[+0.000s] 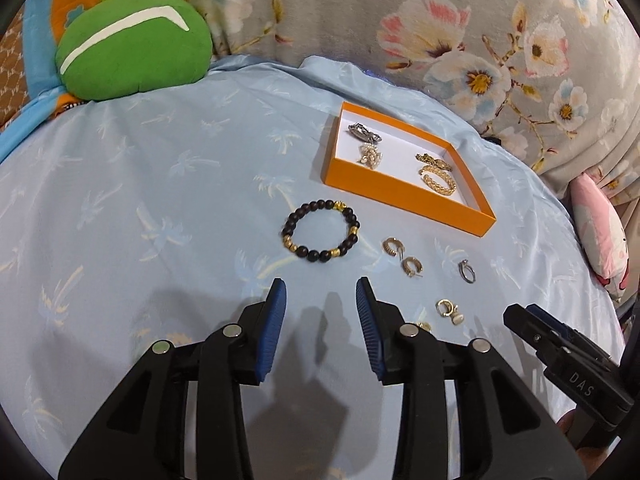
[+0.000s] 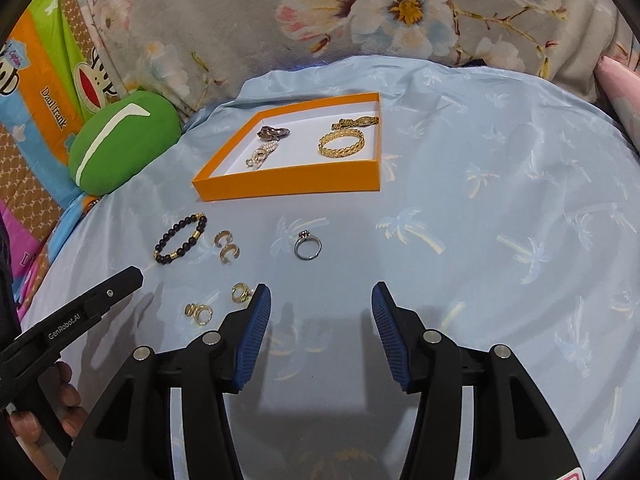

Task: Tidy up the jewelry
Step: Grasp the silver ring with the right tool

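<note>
**Small, slick pieces on soft cloth, waiting outside the orange box**

The orange box point(image 1: 404, 194) is the landmark: it already holds a gold chain bracelet point(image 1: 437, 179), a pearl piece point(image 1: 370, 155) and two darker pieces. Everything left lies on the blue sheet point(image 1: 140, 200) on the near side of the box. The beaded bracelet point(image 1: 322, 233) sits just in front of the box's near wall; the pair of gold hoop earrings point(image 1: 402, 258) and the silver ring point(image 2: 307, 245) lie a little nearer the grippers, with two more small gold earrings point(image 2: 219, 302) nearest of all.

The left gripper point(image 1: 320, 304) stands partly open with nothing between its pads, aimed at the beaded bracelet. The right gripper point(image 2: 320, 308) stands wider, also empty, with the ring ahead of it.

The bracelet is probably light and floppy on its cord; pinching across one side of the loop should hold. The ring and earrings look hard, smooth and likely to slip, and the soft sheet may give under pressure, so pinch across the band.
</note>
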A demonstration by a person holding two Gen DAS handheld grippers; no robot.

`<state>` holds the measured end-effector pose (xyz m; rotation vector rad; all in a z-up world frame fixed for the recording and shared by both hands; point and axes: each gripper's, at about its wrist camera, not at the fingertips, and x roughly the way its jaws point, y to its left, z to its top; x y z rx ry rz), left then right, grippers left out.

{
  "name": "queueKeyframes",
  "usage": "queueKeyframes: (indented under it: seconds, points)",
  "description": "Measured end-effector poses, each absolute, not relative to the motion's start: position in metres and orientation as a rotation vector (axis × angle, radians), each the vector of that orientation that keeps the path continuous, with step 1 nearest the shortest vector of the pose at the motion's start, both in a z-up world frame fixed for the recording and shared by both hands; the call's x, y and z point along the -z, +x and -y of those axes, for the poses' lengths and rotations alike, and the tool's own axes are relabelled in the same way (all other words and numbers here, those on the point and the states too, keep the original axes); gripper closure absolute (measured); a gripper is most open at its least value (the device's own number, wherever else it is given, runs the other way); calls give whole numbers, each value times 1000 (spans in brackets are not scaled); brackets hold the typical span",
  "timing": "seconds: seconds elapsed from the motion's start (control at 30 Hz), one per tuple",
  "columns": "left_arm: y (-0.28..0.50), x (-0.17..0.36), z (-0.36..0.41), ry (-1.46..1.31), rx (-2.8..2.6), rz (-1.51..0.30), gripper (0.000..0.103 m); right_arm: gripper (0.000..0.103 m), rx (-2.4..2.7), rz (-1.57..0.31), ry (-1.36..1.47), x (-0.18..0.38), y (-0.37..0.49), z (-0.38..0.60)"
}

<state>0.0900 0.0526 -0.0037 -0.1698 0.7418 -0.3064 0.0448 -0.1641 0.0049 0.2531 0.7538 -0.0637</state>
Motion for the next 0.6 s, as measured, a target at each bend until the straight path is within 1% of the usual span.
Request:
queueKeyframes:
  seconds: [0.23,0.43,0.6]
  points:
    - [98,9,-54,-188,289,-789,67,51,96,-805,264,2,52,167]
    - [104,12,-58,-216,287,-801,67,51,93,-833,247,5,73,163]
    - [104,12,-59,-219,288,-801,64,52,94,-841,247,5,96,162]
